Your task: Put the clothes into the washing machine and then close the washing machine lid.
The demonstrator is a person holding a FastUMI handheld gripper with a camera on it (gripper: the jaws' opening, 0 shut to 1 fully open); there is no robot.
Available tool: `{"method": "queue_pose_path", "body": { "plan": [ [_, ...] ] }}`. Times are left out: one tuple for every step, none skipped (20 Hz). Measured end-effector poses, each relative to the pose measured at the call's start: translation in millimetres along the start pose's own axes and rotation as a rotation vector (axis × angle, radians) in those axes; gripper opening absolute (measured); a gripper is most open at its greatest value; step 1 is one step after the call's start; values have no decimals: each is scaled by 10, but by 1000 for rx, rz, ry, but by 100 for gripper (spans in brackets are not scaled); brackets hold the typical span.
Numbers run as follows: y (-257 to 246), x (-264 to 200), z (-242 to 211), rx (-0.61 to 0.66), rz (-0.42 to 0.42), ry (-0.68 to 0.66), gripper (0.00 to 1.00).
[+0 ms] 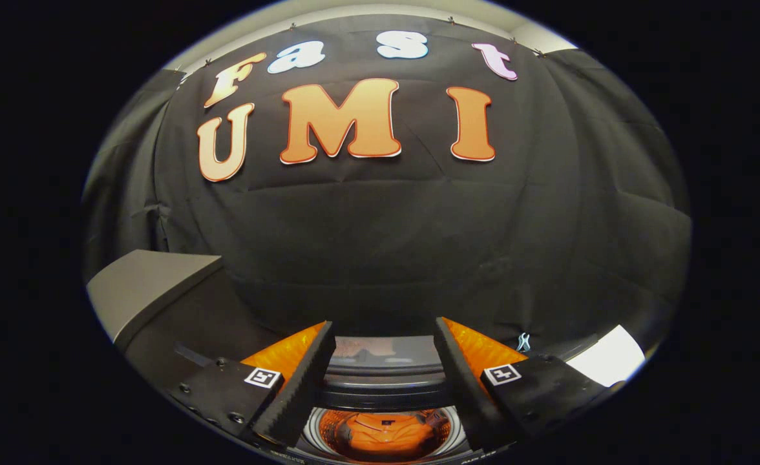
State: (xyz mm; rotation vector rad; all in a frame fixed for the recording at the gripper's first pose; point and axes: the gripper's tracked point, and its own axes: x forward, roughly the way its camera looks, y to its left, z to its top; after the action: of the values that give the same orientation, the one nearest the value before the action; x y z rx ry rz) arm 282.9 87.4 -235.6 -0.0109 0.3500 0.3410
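Gripper view, bottom centre: gripper [383,381] spread wide, holding nothing, hovering above round steel drum of top-loading washing machine [457,431]. Orange cloth garment [385,434] already lying inside drum, between and below the fingers. Raised dark glossy lid [380,358] standing just beyond. Loading apparently done; lid closing left.

The gripper [383,365] points forward and slightly downward, its two fingers [302,381] spread wide apart with an open gap between their ridged inner faces. Nothing is pinched between them. The holding hand seems to sit behind the camera.
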Motion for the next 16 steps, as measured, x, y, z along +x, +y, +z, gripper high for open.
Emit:
{"method": "queue_pose_path", "body": {
  "plan": [
    [-25, -63, -125, -3, -5, 25, 98],
    [-42, -114, -218, -1, -4, 38, 99],
    [-66, -168, -250, 4, -4, 35, 99],
    [-95, -214, -270, 9, -12, 33, 99],
    [-118, -245, -287, 15, -14, 33, 99],
    [-129, -282, -279, 22, -13, 33, 99],
    [-150, -294, -263, 24, -15, 30, 99],
    [-157, -297, -249, 21, -16, 30, 99],
    [-168, -299, -232, 16, -17, 29, 99],
    [-154, -306, -217, 12, -16, 28, 99],
    [-121, -328, -188, 9, -11, 22, 99],
    [-102, -362, -145, 10, -9, 13, 99],
    [-66, -401, -85, 13, -2, -1, 99],
    [-22, -444, -15, 17, 5, -17, 99],
    [14, -503, 49, 19, 13, -33, 99],
    [43, -586, 121, 19, 16, -49, 99]
  ]
}}
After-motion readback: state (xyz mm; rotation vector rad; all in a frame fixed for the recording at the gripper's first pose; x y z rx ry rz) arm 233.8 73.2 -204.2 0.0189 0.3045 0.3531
